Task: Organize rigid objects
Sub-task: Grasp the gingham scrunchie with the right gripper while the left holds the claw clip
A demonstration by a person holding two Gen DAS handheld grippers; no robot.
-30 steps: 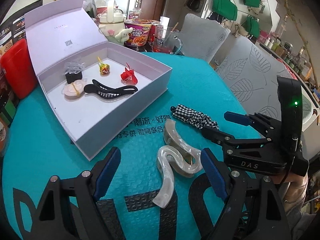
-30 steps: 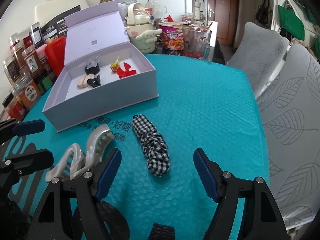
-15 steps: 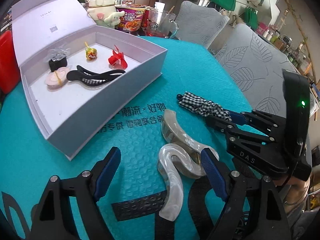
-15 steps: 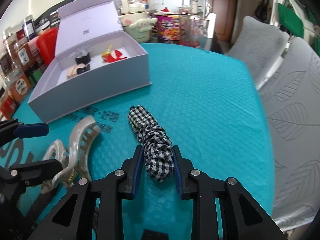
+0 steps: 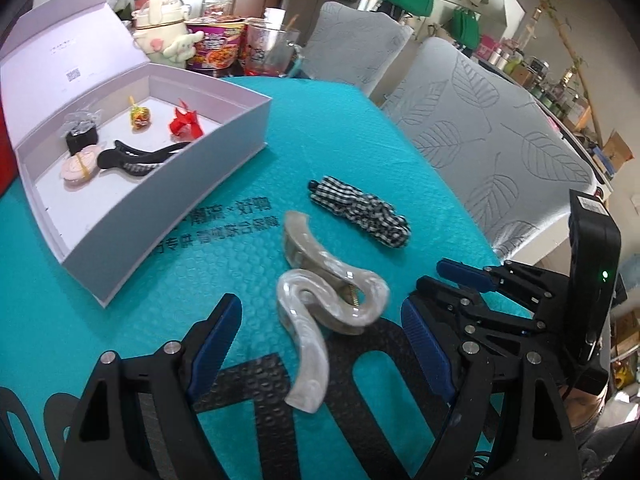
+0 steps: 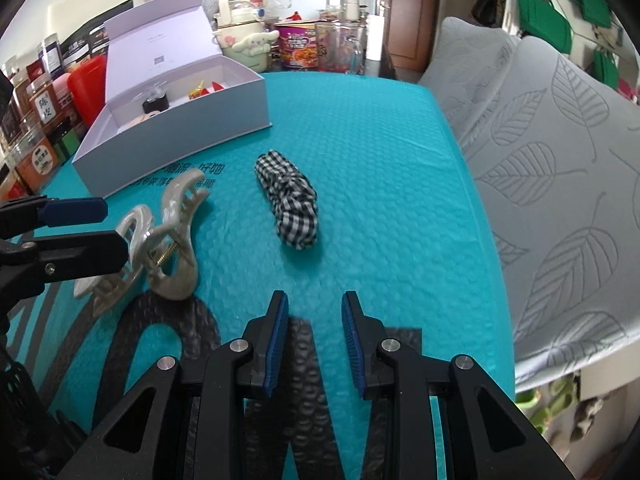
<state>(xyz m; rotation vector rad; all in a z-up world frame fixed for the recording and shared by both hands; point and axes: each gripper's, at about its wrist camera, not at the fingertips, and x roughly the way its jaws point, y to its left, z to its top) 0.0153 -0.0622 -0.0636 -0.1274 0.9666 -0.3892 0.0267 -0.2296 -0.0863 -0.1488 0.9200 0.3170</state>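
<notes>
Pearl-white claw clip (image 5: pixel 320 308) lies on its side on the teal bubble-wrap table cover (image 5: pixel 360 128), toward the near edge, over the black printed lettering. It is apart from the lavender gift box (image 5: pixel 172 216), which sits open toward the far left corner. A second rigid item is likely the checked, fabric-covered clip (image 6: pixel 290 200), mid-cover and a little farther in, nearer the right edge; whether there is a hard clip under the cloth I cannot tell.

Left gripper (image 5: pixel 320 344): jaws wide, straddling the claw clip's lower arm, pads not touching it. Nothing held.

Right gripper (image 6: pixel 314 340): jaws narrow, with only a slim gap between the blue pads, and nothing in that gap. The checked piece lies ahead of the tips, clear of them. Its jaws have just been closing, and they came together on nothing.

Box already holds a black claw clip (image 5: pixel 140 158), a pink round piece (image 5: pixel 78 164), a red bow (image 5: pixel 185 124), a small multicoloured piece and a black-and-clear one, all crowded toward the far end; the near end of the floor is bare.

Step in hand, as I judge it: take the pearl clip with the left tool. To do it well, close across the thick hinge body beside the spring, not on the thin curved arm, which looks slick and liable to twist out. Lift clear of the box's front wall, then set it on the bare near floor. Right tool needs reopening before trying the checked piece again.
</notes>
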